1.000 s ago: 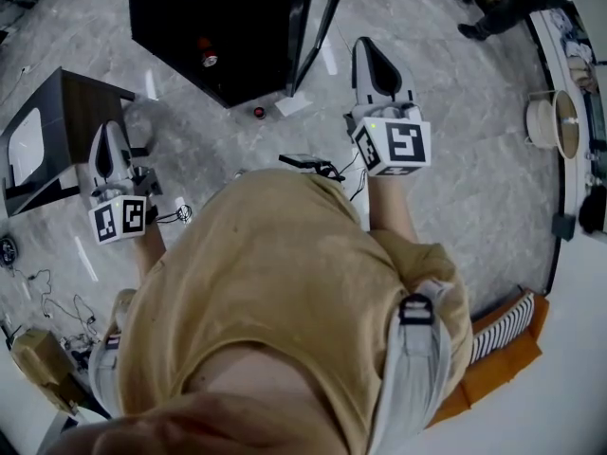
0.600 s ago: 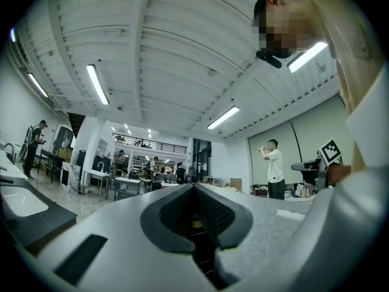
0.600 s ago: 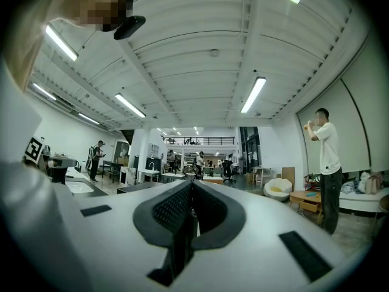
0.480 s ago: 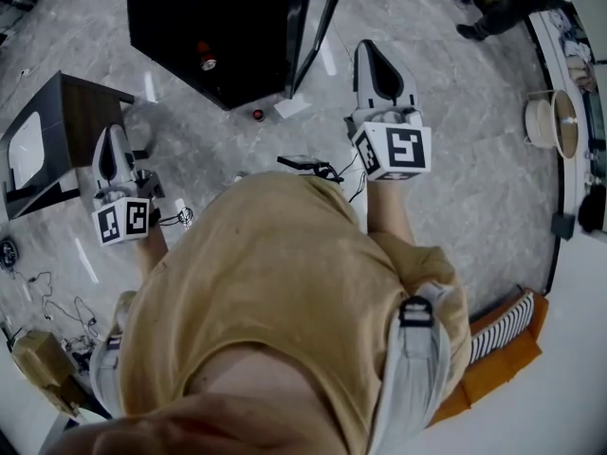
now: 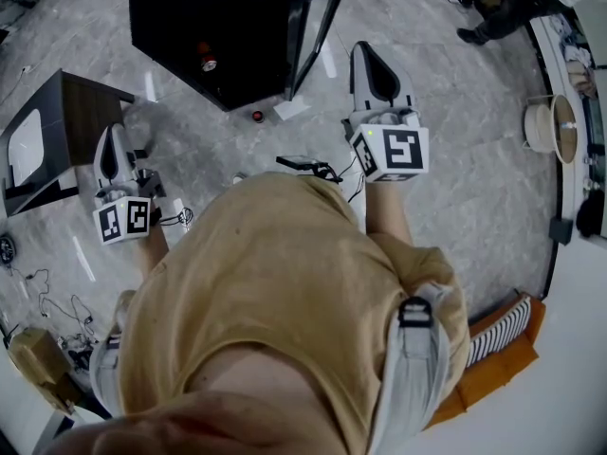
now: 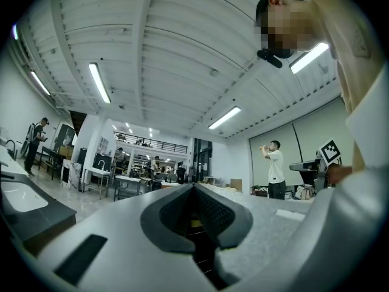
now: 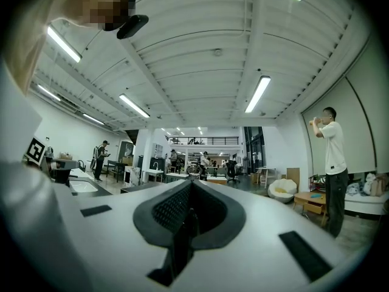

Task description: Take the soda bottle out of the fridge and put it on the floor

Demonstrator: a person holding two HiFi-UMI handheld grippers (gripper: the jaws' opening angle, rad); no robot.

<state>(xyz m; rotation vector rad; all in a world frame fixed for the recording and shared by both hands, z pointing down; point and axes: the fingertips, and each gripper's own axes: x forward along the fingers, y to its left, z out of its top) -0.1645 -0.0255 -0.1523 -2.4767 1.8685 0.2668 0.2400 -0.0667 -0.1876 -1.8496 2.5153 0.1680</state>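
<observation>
Holding both tongs shut and empty, the person has the left gripper [image 5: 110,145] and right gripper [image 5: 376,64] short of the open fridge [image 5: 161,27]. The soda bottle [image 5: 206,60] apparently sits inside, far left. Grasping it, lifting it out and setting it on the floor [image 5: 455,159] all remain.

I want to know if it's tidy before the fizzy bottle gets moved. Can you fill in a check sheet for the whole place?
Surface: grey marbled floor.
Job's things: black fridge, door open; what looks like the red-capped soda bottle inside.
Clutter: small red thing and white scrap on the floor by the fridge.
Grippers: left gripper and right gripper both shut, holding nothing.
Cables: loose wires on the floor at left.
Surroundings: dark side table; bystander nearby.
</observation>
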